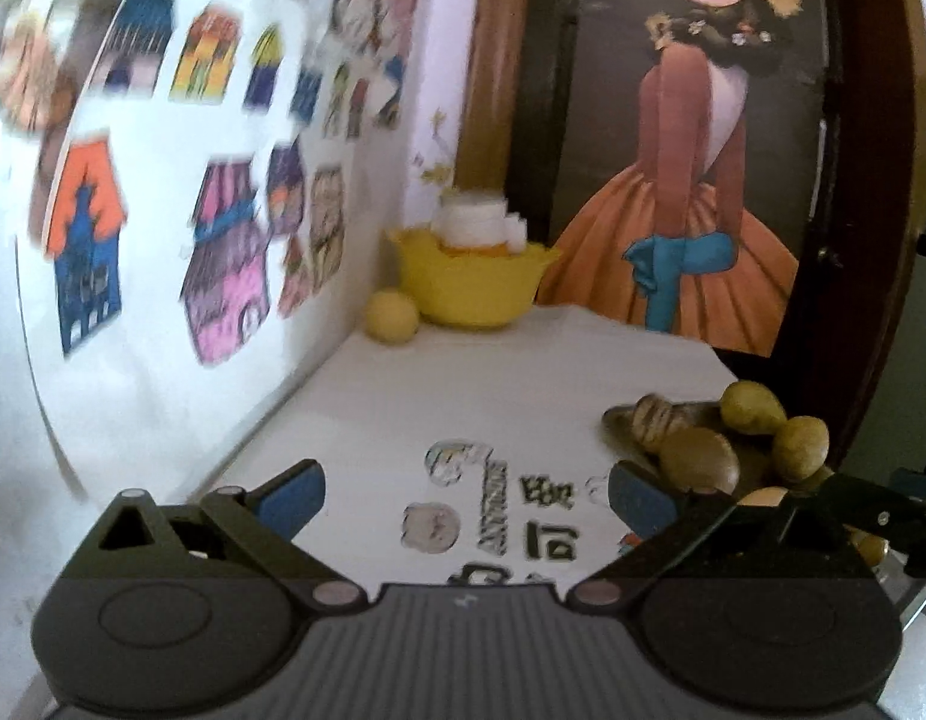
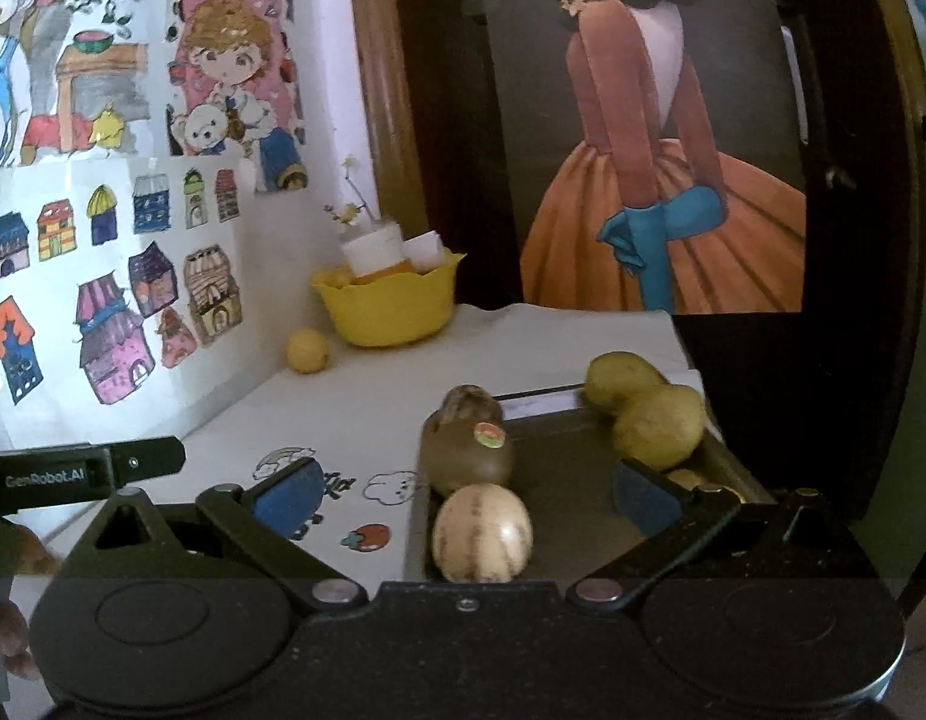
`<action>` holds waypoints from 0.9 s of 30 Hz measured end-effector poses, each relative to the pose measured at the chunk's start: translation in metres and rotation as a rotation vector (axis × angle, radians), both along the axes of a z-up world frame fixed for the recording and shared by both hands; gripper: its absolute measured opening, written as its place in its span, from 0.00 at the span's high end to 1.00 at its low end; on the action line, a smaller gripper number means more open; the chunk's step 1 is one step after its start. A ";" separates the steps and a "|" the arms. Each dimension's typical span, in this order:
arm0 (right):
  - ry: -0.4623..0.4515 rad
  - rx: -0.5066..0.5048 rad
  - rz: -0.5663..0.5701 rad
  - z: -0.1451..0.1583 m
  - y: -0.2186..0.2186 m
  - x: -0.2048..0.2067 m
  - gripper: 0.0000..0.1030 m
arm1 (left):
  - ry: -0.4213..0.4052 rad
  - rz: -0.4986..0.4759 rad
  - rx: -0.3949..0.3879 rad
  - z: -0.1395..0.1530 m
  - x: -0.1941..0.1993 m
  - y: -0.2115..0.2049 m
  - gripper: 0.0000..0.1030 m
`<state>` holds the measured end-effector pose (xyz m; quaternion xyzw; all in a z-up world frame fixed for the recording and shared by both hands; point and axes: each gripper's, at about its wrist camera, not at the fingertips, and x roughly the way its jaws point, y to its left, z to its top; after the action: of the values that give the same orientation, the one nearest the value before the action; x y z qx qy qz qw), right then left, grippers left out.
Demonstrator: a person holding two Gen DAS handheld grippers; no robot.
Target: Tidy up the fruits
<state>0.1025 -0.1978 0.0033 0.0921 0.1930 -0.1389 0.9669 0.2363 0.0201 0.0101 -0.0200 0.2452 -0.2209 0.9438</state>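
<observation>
White paper-covered bench (image 2: pixel 354 414), lower frame: right tool (image 2: pixel 463 495), fingers apart, frames pale striped melon (image 2: pixel 482 534) on dark tray (image 2: pixel 559 480); close squarely. Left tool (image 1: pixel 463 495) gapes empty.

Two pears (image 2: pixel 658 426) — one kiwi (image 2: pixel 466 456), one bowl (image 2: pixel 390 306).

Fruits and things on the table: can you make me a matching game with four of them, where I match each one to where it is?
Things:
1. yellow bowl
2. small round yellow fruit
3. striped pale fruit
4. kiwi with a sticker

Places:
A. on the dark tray, nearest the right gripper
B. at the back corner of the table, by the wall
C. on the table, just left of the bowl
D. on the tray, right behind the striped fruit

Pairs: 1-B, 2-C, 3-A, 4-D
</observation>
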 end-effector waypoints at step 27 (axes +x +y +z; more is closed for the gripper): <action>0.000 0.038 0.058 -0.011 -0.009 0.001 0.01 | 0.110 0.005 -0.044 -0.028 0.038 0.002 0.04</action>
<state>0.1038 -0.2064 -0.0074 0.1047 0.1983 -0.1072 0.9686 0.2740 0.0217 -0.0176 -0.0534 0.2918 -0.2222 0.9288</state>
